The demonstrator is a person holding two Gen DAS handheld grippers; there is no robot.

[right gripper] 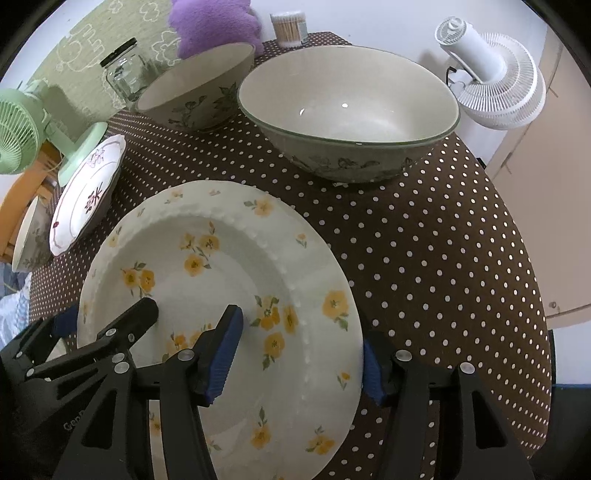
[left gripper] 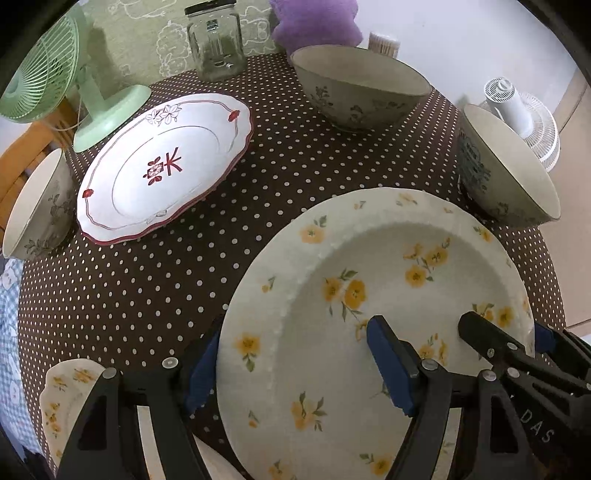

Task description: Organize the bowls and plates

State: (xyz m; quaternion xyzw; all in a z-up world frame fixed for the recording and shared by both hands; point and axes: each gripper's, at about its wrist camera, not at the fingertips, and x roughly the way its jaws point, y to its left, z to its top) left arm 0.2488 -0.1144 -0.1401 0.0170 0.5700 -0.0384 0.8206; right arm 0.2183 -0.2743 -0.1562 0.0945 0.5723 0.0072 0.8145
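Note:
A yellow-flowered plate (left gripper: pixel 369 295) (right gripper: pixel 221 295) is held between both grippers, raised and tilted over the brown dotted tablecloth (left gripper: pixel 147 288). My left gripper (left gripper: pixel 295 373) is shut on the plate's left rim, one finger over and one under. My right gripper (right gripper: pixel 299 354) is shut on its right rim; it also shows in the left wrist view (left gripper: pixel 495 343). A second yellow-flowered plate (left gripper: pixel 66 398) lies at the near left. A red-trimmed white plate (left gripper: pixel 166 166) (right gripper: pixel 88 195) lies at the left. Three floral bowls stand around: back (left gripper: pixel 358 88) (right gripper: pixel 195 92), right (left gripper: pixel 509 166) (right gripper: pixel 351 110), far left (left gripper: pixel 37 206) (right gripper: pixel 29 236).
A green desk fan (left gripper: pixel 55 81) and a glass jar (left gripper: pixel 216 40) stand at the back left. A purple plush (left gripper: pixel 314 22) and a toothpick holder (right gripper: pixel 288 26) sit at the back. A white fan (right gripper: pixel 495 74) stands off the table's right edge.

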